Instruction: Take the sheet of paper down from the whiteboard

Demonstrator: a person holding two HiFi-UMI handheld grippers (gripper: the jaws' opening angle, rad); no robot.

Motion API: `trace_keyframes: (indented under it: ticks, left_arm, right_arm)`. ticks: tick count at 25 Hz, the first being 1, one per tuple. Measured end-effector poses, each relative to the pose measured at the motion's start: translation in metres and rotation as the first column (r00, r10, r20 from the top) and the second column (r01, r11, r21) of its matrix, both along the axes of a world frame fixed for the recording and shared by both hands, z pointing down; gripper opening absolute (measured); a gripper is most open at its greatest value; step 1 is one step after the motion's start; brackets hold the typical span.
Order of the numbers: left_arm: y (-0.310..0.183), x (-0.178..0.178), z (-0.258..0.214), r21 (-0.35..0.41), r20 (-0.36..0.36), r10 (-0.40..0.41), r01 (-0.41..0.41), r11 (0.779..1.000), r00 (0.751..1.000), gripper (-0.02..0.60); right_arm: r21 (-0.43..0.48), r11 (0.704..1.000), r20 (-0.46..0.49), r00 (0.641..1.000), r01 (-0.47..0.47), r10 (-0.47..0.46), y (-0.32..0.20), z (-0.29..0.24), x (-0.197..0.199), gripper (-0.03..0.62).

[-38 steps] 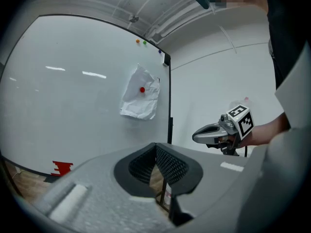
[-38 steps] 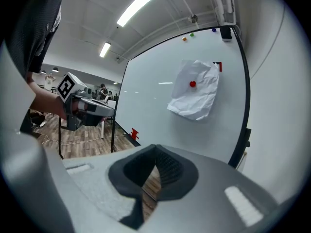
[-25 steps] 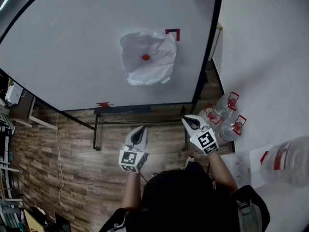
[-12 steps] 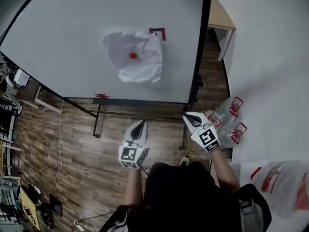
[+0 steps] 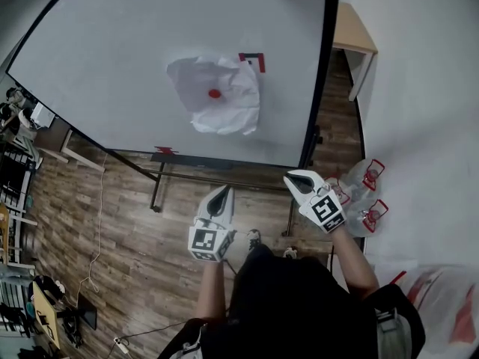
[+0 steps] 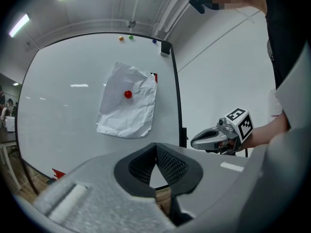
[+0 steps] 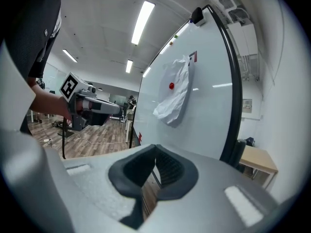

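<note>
Status: nothing of the task is done yet, as far as we can see

Sheet of paper (image 5: 217,96): white and crumpled, up on the whiteboard (image 5: 97,58), right of the board's middle. A single red magnet (image 5: 215,93) near the sheet's centre pins it. The lower edge hangs wrinkled, and a red corner mark (image 5: 254,57) sits at its upper right corner

Left gripper (image 5: 224,191): jaws together with nothing between the pads. Its own view shows the pads meeting with only floor behind them. It points about level toward the board, well apart from the sheet

Right gripper (image 5: 292,177): jaws likewise closed and empty. We hold it near the board's right frame post, also well short of the paper

Surroundings: we stand on the wood floor (image 5: 105,230) in front of the board's stand. Water jugs (image 5: 365,197) with red handles are by the wall at our right

Left to do (our reading): bring a gripper up to the sheet and open its jaws. Then deal with the magnet, either by lifting it off or by drawing the paper out from under it. Finally take the freed sheet by an edge and carry it away from the board. With both tools shut, an opening step must come before any grasp

Risk noted: the paper is creased, so a hard tug under the magnet could tear it
</note>
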State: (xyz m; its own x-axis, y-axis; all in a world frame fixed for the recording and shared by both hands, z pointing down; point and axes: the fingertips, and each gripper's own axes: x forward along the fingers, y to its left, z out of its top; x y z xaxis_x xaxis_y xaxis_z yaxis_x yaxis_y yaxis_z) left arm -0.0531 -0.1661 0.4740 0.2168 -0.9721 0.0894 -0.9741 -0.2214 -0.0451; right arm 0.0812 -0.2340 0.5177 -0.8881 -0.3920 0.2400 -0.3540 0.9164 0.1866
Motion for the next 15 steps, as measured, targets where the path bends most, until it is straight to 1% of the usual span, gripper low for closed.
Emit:
trace_keyframes:
  ticks: [3, 8, 11, 15]
  left_arm:
    - [-0.010, -0.013, -0.006, 0.012, -0.007, -0.002, 0.002, 1.000, 1.000, 0.011]
    - [-0.038, -0.031, -0.016, 0.046, -0.016, 0.025, -0.024, 0.999, 1.000, 0.011]
    - [-0.059, -0.043, -0.017, 0.059, -0.026, 0.042, -0.040, 0.997, 0.999, 0.011]
    - [-0.085, -0.051, -0.021, 0.073, -0.017, 0.074, -0.073, 0.995, 0.997, 0.011]
  right_arm:
    - [0.002, 1.000, -0.003, 1.000, 0.016, -0.016, -0.006, -0.005, -0.013, 0.005]
    - [0.001, 1.000, 0.010, 1.000, -0.022, 0.022, -0.037, -0.013, -0.033, 0.005]
    - [0.031, 0.999, 0.002, 1.000, -0.011, 0.011, -0.047, -0.024, -0.050, 0.005]
    - [0.064, 0.997, 0.019, 0.999, -0.031, 0.030, -0.066, -0.041, -0.064, 0.005]
